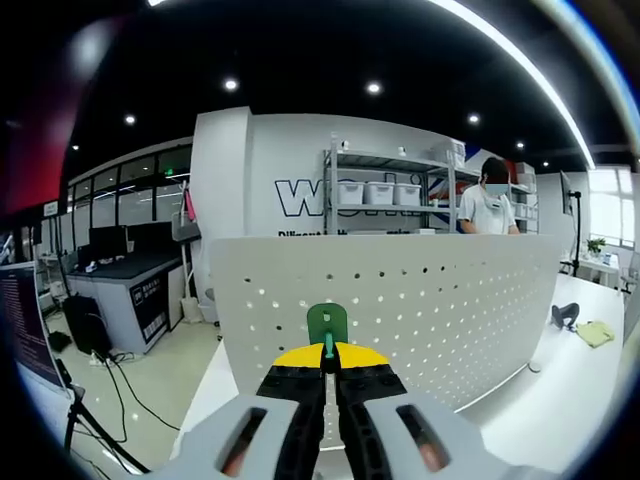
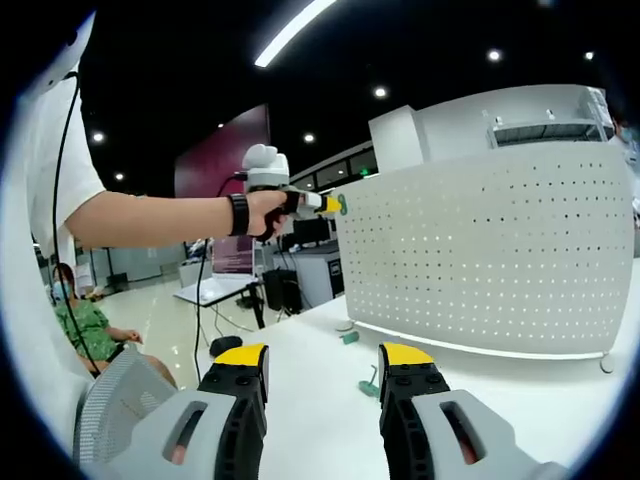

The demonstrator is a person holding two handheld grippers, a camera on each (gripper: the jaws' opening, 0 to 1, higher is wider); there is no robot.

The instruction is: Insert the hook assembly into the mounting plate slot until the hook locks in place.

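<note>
The green hook assembly [image 1: 327, 327] sits pinched between the closed jaws of the left gripper [image 1: 328, 362], its rounded top standing clear above the yellow fingertips [image 1: 300, 356]. It is held right up against the face of the white perforated mounting plate [image 1: 420, 310], near the plate's left end and partway up its height; whether the hook already touches a hole or slot cannot be told. In the right gripper view the same left gripper [image 2: 335, 205], carried in a person's hand [image 2: 268, 212], meets the plate's [image 2: 500, 250] left edge with the hook [image 2: 342, 205] as a small green tip.

The hook looks like a small, stiff plastic part: light and unlikely to bend. It is also short enough to twist in the jaws if pushed off-axis. Holding it low on the stem, as now, leaves the locking end free, which suits the insertion. A straight, firm press should seat it. A sideways load might pop it loose.

The right gripper [image 2: 325, 372] hangs over the white table [image 2: 520, 400] with its jaws wide apart and nothing between them. Two more green pieces lie on the table: one [image 2: 370, 385] near the right gripper's fingertips, another [image 2: 349, 338] closer to the plate's foot. The plate stands upright on the table, curved by the lens, with shelving [image 1: 385, 190] behind it.
</note>
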